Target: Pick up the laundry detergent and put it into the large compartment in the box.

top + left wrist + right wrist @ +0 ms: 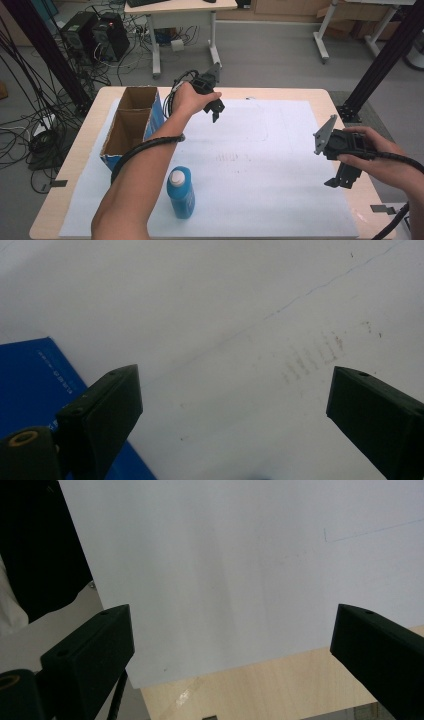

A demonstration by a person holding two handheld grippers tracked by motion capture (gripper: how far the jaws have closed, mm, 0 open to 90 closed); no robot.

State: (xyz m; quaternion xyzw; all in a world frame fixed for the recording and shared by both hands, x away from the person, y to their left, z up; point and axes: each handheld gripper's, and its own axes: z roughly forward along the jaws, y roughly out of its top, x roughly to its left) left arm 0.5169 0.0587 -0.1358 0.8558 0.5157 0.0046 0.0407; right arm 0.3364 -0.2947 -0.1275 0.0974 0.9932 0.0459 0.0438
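box [131, 126] on sheet [260, 165], far left | bottle [180, 192] on sheet, in front of box, nearer the person

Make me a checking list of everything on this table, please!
Surface: white sheet over a wooden table, with faint pencil marks.
Job's things: blue bottle with a white cap, upright near the front; open cardboard box, two compartments, looks empty.
Clutter: nothing seen.
Grippers: left gripper held above the sheet beside the box, jaws apart, holding nothing; right gripper at the right edge, jaws apart, holding nothing.
Cables: one black cable along the left forearm.
Surroundings: desks, computer towers, tangled floor wires.
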